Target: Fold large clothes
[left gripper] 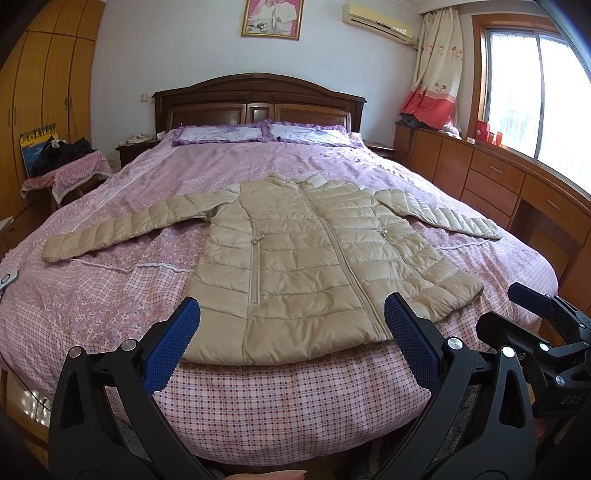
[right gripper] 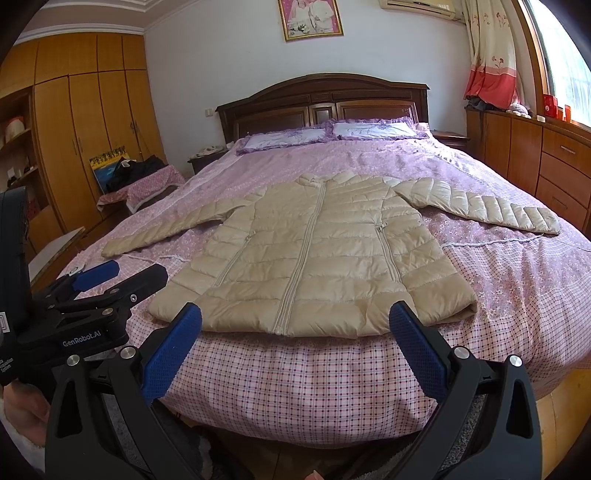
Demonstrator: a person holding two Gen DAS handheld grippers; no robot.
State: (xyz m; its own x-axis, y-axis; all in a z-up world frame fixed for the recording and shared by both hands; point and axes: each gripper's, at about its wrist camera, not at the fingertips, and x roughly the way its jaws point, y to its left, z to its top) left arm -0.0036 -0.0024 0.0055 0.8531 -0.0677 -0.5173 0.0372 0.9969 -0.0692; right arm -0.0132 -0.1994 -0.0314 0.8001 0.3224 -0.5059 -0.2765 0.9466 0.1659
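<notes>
Two grippers hung before the foot of the bed (left gripper: 258,406): the left gripper (left gripper: 291,321) and the right gripper (right gripper: 295,325), each spread wide with two blue pads and holding nothing. The left gripper's side read "GenRobot.AI" in the right wrist view. One beige quilted jacket (left gripper: 303,258) lay flat on the bed, zipped, both sleeves spread outward. Two pillows (left gripper: 221,133) sat by the headboard (left gripper: 258,99), beneath one framed picture (left gripper: 272,16).

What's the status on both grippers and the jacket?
Left gripper open, right gripper open, both short of the hem. Beige puffer jacket flat on the bed, zipped, sleeves spread, unfolded. Nothing on it.
</notes>
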